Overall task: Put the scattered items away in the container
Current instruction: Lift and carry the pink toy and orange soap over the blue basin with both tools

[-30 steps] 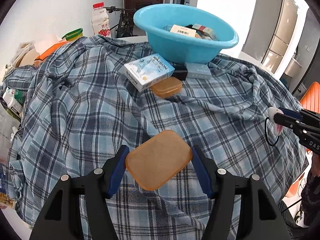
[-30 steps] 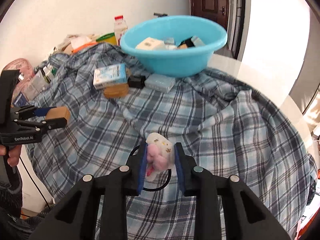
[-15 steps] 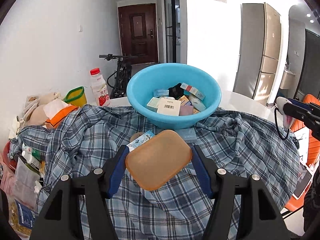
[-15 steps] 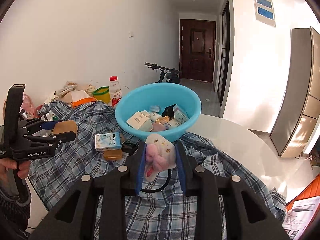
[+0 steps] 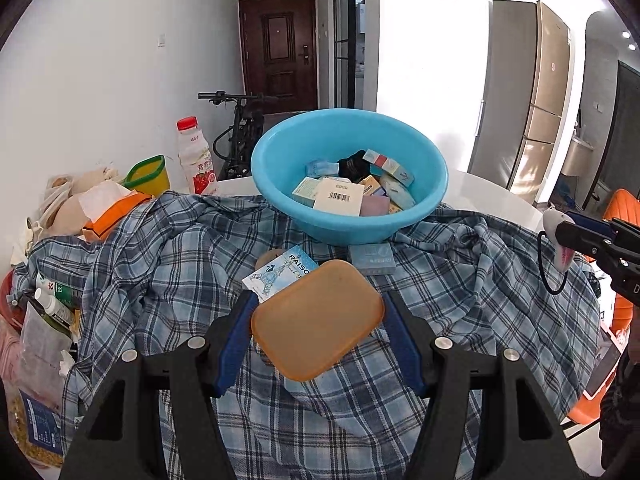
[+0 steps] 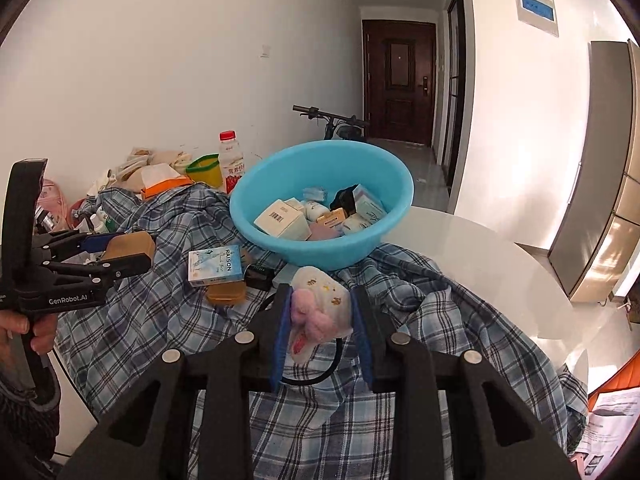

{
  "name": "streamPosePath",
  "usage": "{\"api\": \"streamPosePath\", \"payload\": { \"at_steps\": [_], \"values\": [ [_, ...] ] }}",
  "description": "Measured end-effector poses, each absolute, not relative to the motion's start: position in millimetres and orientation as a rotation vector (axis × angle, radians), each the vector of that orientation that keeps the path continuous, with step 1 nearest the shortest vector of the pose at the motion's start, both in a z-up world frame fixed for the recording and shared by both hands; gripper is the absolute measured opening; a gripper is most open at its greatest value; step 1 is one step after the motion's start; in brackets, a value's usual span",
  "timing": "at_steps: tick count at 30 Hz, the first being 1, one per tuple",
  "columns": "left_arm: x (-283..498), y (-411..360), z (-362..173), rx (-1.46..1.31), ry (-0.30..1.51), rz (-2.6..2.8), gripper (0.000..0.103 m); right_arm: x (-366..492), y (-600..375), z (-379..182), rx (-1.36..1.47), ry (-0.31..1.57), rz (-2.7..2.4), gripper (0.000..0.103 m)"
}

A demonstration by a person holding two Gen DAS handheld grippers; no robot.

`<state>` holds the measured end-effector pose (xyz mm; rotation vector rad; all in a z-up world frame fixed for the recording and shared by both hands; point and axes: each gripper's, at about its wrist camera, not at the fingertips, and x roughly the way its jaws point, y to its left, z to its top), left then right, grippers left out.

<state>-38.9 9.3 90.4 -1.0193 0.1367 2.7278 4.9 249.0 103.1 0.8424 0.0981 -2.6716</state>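
Note:
My left gripper (image 5: 316, 320) is shut on an amber plastic box (image 5: 316, 318) and holds it above the plaid cloth, short of the blue basin (image 5: 436, 196). It also shows in the right wrist view (image 6: 120, 254). My right gripper (image 6: 320, 316) is shut on a white and pink hair tie charm (image 6: 316, 312) with a black elastic loop hanging under it; it shows at the right edge of the left wrist view (image 5: 564, 236). The basin (image 6: 280, 176) holds several small boxes. A RAISON box (image 6: 216, 266), a second amber box (image 6: 226, 294), a black item (image 6: 259, 274) and a pale blue box (image 5: 372, 258) lie before it.
The plaid cloth (image 5: 160, 248) covers a round white table (image 6: 500, 280). A red-capped bottle (image 5: 195, 158), a yellow-green cup (image 5: 147, 172) and an orange tissue pack (image 5: 112, 208) stand at the back left. Bottles and bags crowd the left edge (image 5: 44, 320).
Both grippers have risen and tilted up with their loads, so the basin's inside now shows. Each grip has stayed shut.

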Motion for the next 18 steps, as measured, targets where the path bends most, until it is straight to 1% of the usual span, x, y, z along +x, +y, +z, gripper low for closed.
{"api": "streamPosePath", "payload": {
  "at_steps": [4,7,11,18],
  "values": [
    [-63.9,12.7,90.6,-1.05,0.091,2.684,0.066,-24.6,253.5,105.7,0.886,0.049,-2.639,0.028],
    [-85.6,17.1,93.7,-1.051,0.052,2.671,0.066,-45.5,254.3,111.8,0.877,0.049,-2.658,0.028],
    [-118.5,32.8,105.3,-1.019,0.109,2.689,0.066,-76.7,251.2,120.0,0.866,0.062,-2.679,0.028],
    [-187.2,56.3,126.6,-0.955,0.125,2.706,0.066,-139.1,238.7,135.0,0.823,0.059,-2.695,0.028]
  ]
}}
